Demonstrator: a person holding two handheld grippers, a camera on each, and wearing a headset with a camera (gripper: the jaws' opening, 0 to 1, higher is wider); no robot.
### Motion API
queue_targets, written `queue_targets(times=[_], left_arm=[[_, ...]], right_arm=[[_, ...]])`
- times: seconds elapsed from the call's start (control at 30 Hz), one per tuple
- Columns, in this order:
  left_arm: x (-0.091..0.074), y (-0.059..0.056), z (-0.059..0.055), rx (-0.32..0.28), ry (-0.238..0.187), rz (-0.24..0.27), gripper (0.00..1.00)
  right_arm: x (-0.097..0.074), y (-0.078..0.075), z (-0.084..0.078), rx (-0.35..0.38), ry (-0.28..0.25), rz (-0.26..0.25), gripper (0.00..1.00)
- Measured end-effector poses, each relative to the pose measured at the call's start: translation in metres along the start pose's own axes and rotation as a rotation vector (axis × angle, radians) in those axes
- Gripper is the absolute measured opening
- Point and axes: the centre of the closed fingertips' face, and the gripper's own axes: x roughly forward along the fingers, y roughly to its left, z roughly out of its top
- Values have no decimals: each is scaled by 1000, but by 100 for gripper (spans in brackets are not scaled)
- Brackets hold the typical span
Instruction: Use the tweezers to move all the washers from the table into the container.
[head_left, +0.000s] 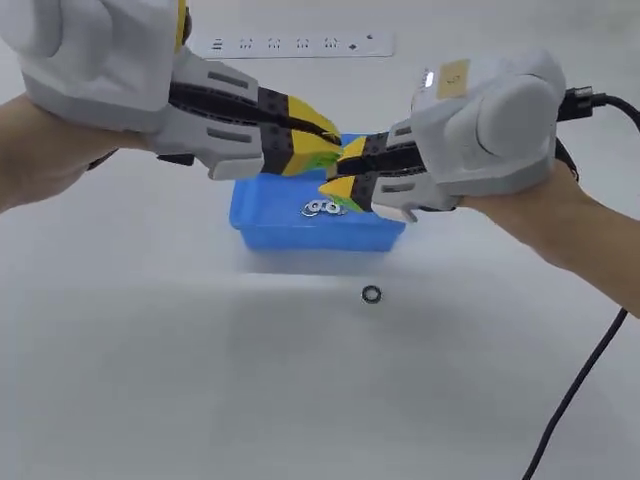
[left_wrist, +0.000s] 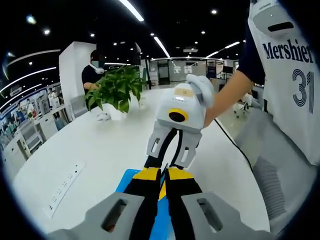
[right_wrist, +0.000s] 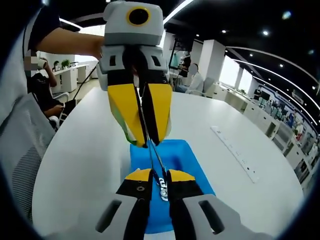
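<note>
Blue container (head_left: 290, 235), white table (head_left: 200, 380), black cable (head_left: 580, 380). Silver washers (head_left: 322, 208) and silver tweezers (right_wrist: 154, 155). Left gripper (head_left: 335, 135) and right gripper (head_left: 335, 170) grey-white, jaws yellow and black.

Light: bright, even, from overhead ceiling strips (left_wrist: 131, 10) and small spots.
Table (head_left: 150, 380): white, nearly washed out, with soft glare.
Shadow (head_left: 300, 262): faint, just in front of the container (head_left: 262, 232).
Head view: slightly soft, perhaps motion blur.
Gripper views: heavy fisheye bending at the edges, and the backgrounds are hazy.
</note>
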Motion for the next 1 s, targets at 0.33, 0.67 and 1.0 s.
queue_targets(times=[0.33, 0.67, 1.0], left_arm=[[-7, -27, 25, 44, -12, 25, 7], [-2, -72, 29, 69, 4, 10, 6], [12, -98, 26, 70, 52, -15, 6]], right_arm=[[-31, 34, 16, -49, -18, 12, 12], [-52, 73, 10, -39, -22, 38, 12], [-56, 87, -8, -1, -14, 48, 12]])
